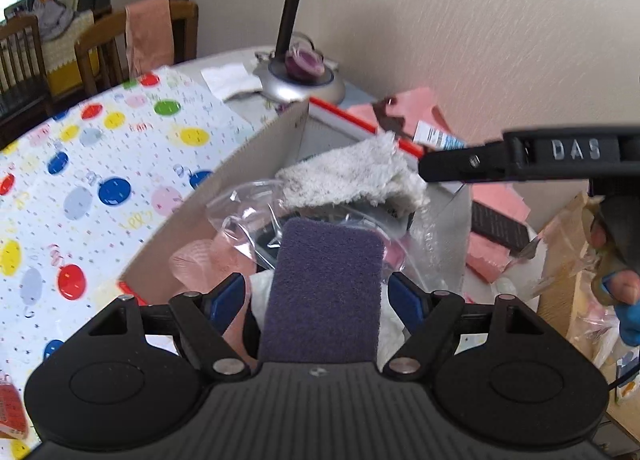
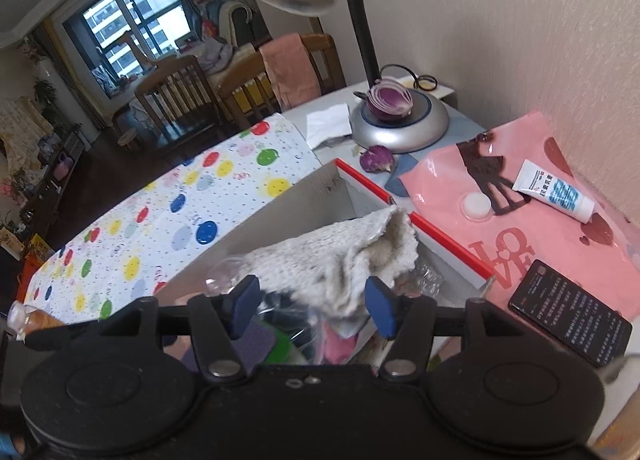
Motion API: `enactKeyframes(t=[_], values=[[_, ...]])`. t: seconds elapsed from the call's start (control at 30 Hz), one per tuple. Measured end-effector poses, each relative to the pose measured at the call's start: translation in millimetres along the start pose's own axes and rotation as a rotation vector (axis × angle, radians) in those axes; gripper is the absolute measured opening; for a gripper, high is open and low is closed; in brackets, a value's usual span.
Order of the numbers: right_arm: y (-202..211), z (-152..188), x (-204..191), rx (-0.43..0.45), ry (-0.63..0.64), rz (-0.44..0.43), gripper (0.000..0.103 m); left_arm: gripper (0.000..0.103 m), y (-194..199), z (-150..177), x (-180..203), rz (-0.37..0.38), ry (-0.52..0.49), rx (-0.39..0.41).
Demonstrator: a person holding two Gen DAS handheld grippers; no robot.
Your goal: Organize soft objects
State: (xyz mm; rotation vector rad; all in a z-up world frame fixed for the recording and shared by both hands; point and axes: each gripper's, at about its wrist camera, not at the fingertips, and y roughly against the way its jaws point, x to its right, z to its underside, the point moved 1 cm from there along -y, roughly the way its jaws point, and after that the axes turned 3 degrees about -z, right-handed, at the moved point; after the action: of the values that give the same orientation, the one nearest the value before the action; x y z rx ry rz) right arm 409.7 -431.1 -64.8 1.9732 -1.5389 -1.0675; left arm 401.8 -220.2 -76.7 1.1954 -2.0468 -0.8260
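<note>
White cloth (image 2: 340, 260) half-hides box (image 2: 280, 211) contents; both grippers (image 1: 320, 300) (image 2: 312, 308) apparently open, unclamped.

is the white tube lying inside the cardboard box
No, the white tube lies on the pink bag beside the wall, outside the cardboard box.

Fluffy, nubbly white cloth (image 2: 344, 256) drapes over the matt cardboard box (image 2: 308, 195); a rough purple scouring pad (image 1: 324, 284) sits beside crinkly clear plastic (image 1: 244, 203). Glossy pink bag (image 2: 520, 227), brushed-metal lamp base (image 2: 404, 131), wooden chair (image 2: 176, 95).
</note>
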Motion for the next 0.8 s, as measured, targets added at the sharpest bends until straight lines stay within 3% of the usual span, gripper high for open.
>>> enactKeyframes(t=[0.6, 0.8], values=[[91.3, 62.2, -76.8, 0.218, 0.064, -0.009, 0.067, 0.083, 137.7, 39.5, -37.6, -0.002, -0.027, 0.279], [116.1, 95.1, -107.4, 0.314, 0.077, -0.011, 0.079, 0.084, 171.5, 63.0, -44.8, -0.003, -0.059, 0.33]])
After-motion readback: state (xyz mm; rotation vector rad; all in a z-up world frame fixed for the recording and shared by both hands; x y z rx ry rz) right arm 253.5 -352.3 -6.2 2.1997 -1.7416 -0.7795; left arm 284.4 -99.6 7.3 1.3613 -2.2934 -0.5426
